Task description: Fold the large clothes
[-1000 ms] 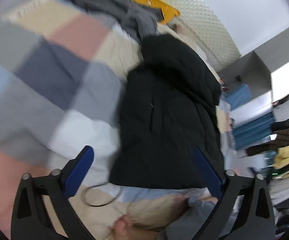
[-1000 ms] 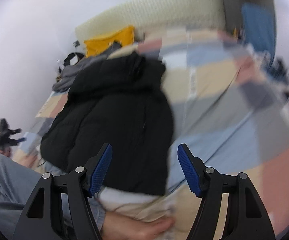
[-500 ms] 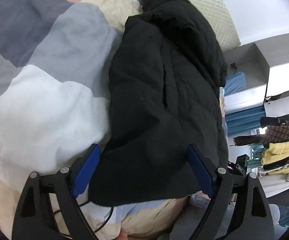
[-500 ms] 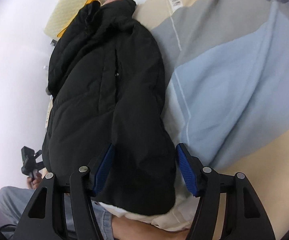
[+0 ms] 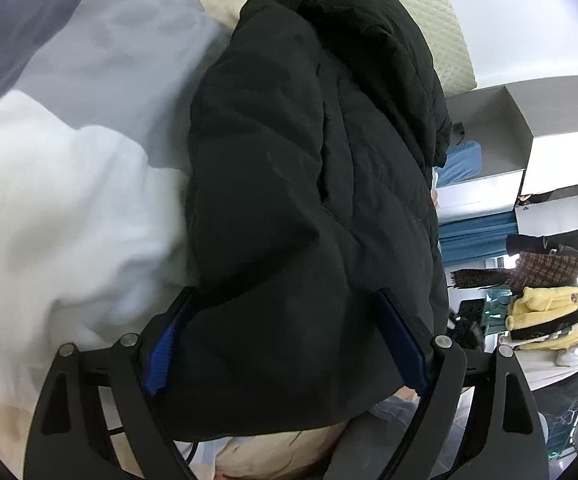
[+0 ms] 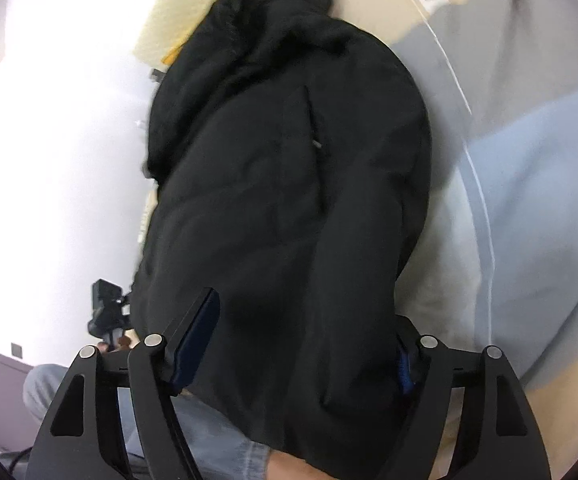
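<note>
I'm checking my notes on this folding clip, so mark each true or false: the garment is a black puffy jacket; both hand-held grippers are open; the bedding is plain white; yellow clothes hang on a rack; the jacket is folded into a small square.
1. True: a black puffy quilted jacket.
2. True: the left hand-held gripper and right hand-held gripper straddle its hem with jaws wide.
3. False: the patchwork quilt has grey, white and cream blocks.
4. True: yellow fleece clothes hang at right.
5. False: it lies stretched out lengthwise.
</note>
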A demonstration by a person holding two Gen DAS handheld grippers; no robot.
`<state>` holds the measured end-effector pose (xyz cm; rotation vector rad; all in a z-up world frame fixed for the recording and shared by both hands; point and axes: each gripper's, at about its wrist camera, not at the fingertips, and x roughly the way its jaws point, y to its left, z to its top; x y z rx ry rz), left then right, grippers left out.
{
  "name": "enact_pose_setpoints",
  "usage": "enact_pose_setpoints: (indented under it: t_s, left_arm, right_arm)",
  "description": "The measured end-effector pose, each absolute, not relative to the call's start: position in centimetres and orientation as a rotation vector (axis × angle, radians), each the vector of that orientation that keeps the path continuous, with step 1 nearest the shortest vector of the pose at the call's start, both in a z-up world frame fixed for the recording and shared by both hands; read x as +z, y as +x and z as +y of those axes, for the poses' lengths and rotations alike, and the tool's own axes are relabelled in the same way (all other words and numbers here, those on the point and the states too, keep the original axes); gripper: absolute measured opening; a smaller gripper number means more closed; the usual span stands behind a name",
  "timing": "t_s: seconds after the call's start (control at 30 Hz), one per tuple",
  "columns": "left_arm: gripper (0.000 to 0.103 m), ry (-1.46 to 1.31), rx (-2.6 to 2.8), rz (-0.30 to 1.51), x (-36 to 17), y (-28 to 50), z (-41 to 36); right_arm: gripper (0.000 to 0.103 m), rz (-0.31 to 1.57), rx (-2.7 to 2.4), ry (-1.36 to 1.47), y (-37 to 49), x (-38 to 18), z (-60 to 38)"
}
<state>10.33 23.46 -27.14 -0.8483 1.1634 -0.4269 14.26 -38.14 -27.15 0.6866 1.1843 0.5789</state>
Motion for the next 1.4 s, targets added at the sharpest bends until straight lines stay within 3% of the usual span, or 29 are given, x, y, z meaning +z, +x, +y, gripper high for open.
enact_pose_setpoints:
  t_s: [0.07,0.1,0.17,0.2,0.27,0.4,0.87,1.4]
  left_arm:
    - [0.075,-0.873,-0.437,1.16,-27.4,10.5,23.1]
    - [0.061,-0.877,-0.446,1.151,-27.2,10.8,22.9]
    - [0.043,-0.873,-0.504,1.105,-25.8,10.6,22.2]
    - [0.04,-0.87,-0.524,1.084,-25.1,10.3,21.9]
    - [0.028,-0.853,-0.517,1.071,-23.9,9.9,21.4]
    - [0.012,-0.889,-0.485,1.035,-21.2,10.1,21.8]
    - [0.006,-0.942,-0.461,0.729,-4.8,7.3,25.8]
    - [0.007,-0.963,-0.466,0.71,-1.2,1.7,28.7]
  right_arm:
    - [0.072,1.217,0.548,0.71,14.4,-28.4,-38.3]
    - [0.069,1.21,0.543,0.71,14.4,-28.3,-38.1]
    - [0.052,1.178,0.589,0.671,14.2,-26.9,-37.2]
    - [0.048,1.164,0.618,0.651,14.1,-26.1,-36.5]
    - [0.015,1.153,0.606,0.601,14.0,-24.7,-35.9]
    - [0.011,1.06,0.589,0.534,14.3,-20.5,-35.9]
    - [0.008,0.693,0.651,0.559,10.0,-1.9,-39.8]
    - [0.008,0.591,0.734,0.512,3.0,6.3,-37.6]
